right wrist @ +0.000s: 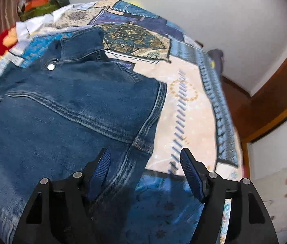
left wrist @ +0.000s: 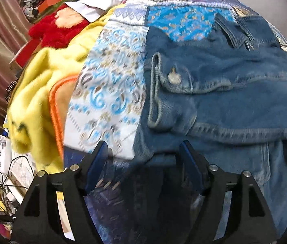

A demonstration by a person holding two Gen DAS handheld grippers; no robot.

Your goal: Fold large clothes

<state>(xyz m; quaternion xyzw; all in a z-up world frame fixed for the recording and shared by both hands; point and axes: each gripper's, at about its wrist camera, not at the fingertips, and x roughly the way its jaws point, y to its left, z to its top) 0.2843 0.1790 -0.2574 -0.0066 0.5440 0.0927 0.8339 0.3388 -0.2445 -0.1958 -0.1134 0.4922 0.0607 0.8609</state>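
Both grippers, left (left wrist: 143, 152) and right (right wrist: 145, 158), gaping empty above blue denim jacket (right wrist: 62, 111) on patchwork bedspread (right wrist: 184, 93).

Denim jacket (right wrist: 66, 105): heavy matt cotton twill, pale raised stitching, shiny metal buttons (left wrist: 174, 77). Patchwork bedspread (right wrist: 192, 109): smooth printed cloth. Far left, fuzzy yellow blanket (left wrist: 39, 93), red plush (left wrist: 56, 30). Gripper pads (right wrist: 190, 172): ribbed blue rubber on matt black plastic.

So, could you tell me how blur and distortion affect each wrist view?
Left wrist view: motion smear across the yellow blanket and denim jacket, the bed bulging under the fisheye. Right wrist view: the jacket's seams are clearer, blur mostly at the edges, and the wooden door frame curves.
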